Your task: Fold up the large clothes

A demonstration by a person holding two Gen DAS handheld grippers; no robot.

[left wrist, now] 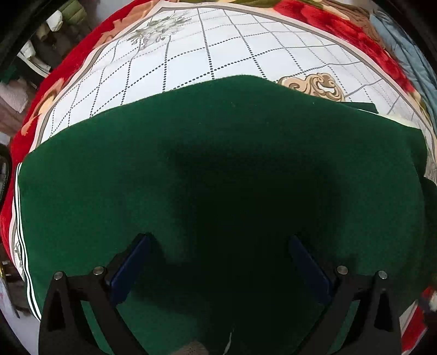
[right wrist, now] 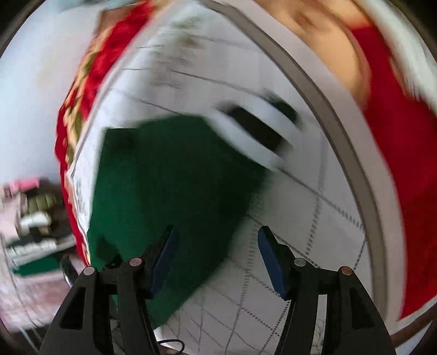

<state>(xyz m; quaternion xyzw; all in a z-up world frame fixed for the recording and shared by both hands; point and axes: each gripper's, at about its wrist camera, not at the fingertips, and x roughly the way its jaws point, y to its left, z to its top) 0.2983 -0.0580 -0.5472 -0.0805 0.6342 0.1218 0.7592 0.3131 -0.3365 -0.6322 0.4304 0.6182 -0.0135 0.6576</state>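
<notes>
1. The right wrist view is smeared by motion blur; edges and patterns there are hard to make out.
2. A white-and-black object (right wrist: 256,133) beyond the right tongs (right wrist: 217,254), touching the far end of the green garment (right wrist: 169,185), is too blurred to identify.
3. Clutter (right wrist: 35,218) to the left of the right tongs, off the bed's edge, is blurred and cut off by the frame.
4. In the left wrist view a dark shadow covers the garment (left wrist: 218,177) between and just ahead of the left tongs (left wrist: 218,245), hiding its surface detail.
5. The garment's near edge is cut off at the bottom of that view; a white-striped edge (left wrist: 20,232) shows on its left side.
6. No brand, label or writing can be read in either view.
7. Left tongs: spread wide, pointing down at the garment, nothing between the blue pads.
8. Right tongs: apart, empty; the garment lies under and ahead of the left finger, the checked sheet (right wrist: 314,207) under the right.
9. The garment lies flat on the checked sheet (left wrist: 232,46), which covers a red floral blanket (left wrist: 341,24) on the bed.
</notes>
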